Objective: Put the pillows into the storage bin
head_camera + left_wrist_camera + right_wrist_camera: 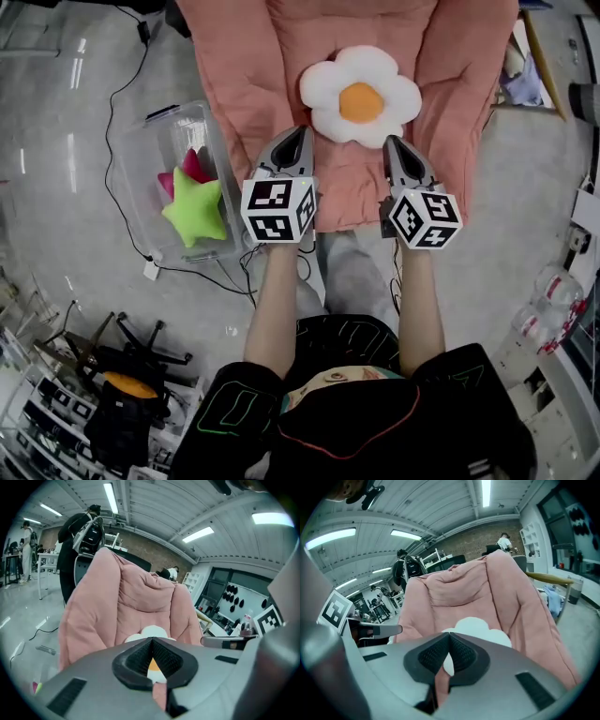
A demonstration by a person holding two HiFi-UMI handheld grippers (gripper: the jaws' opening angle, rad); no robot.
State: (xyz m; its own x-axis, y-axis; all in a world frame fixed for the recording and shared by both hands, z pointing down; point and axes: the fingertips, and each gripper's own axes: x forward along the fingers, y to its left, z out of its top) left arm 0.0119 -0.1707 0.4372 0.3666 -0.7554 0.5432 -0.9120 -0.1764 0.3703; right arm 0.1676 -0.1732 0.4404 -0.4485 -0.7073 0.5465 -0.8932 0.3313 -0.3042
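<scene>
A white flower-shaped pillow with an orange centre (361, 96) lies on the seat of a pink padded chair (281, 66). My left gripper (300, 131) and right gripper (390, 142) hover side by side just short of the pillow's near edge; both are shut and hold nothing. In the left gripper view the flower pillow (149, 632) peeks over the closed jaws; in the right gripper view the flower pillow (480, 629) does the same. A clear storage bin (155, 150) stands on the floor left of the chair, with a green star pillow (197, 211) and a pink pillow (192, 169) inside.
A black cable (117, 159) trails across the grey floor around the bin. A rolling chair base and cluttered shelves (103, 375) sit at the lower left. Bottles and boxes (553, 309) line the right edge. People stand by desks in the background (77, 531).
</scene>
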